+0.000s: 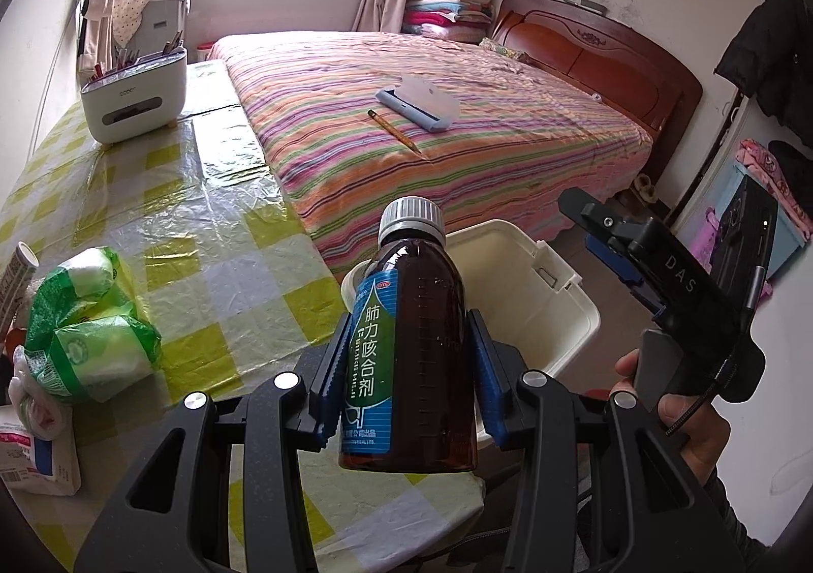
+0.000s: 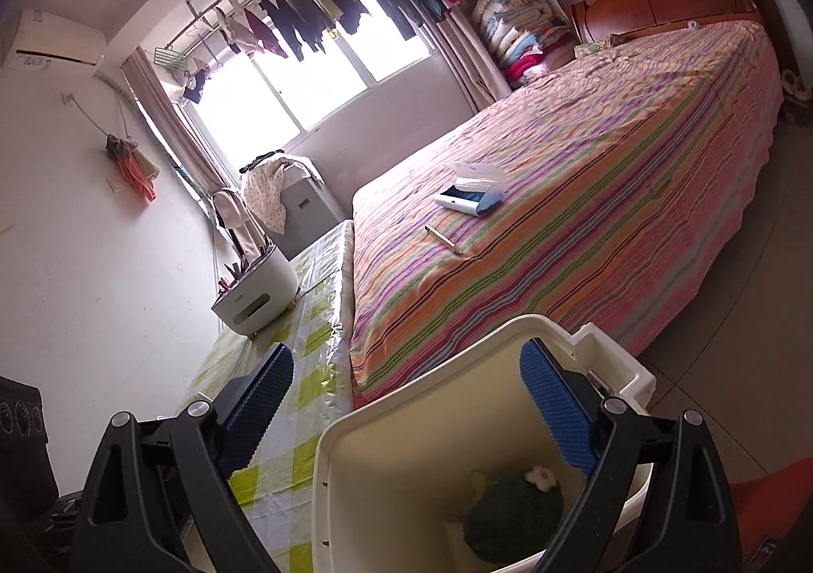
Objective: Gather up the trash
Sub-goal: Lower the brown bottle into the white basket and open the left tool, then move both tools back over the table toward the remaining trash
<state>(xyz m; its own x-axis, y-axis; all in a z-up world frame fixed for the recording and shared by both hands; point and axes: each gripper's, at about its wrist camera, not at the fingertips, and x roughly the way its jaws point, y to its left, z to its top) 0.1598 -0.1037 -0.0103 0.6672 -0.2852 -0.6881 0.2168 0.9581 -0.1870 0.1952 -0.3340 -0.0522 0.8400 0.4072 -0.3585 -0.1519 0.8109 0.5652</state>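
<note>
My left gripper is shut on a brown medicine bottle with a grey cap and a blue-green label, held upright over the table's right edge, next to the white trash bin. My right gripper is open and empty, hovering over the bin's near rim; it also shows at the right of the left wrist view. Inside the bin lies a dark green fuzzy thing with a small white flower. A green-and-white plastic bag and a white box lie on the table at the left.
The table has a yellow-checked plastic cover. A white organiser with pens stands at its far end. The striped bed carries a pencil and a blue-white case.
</note>
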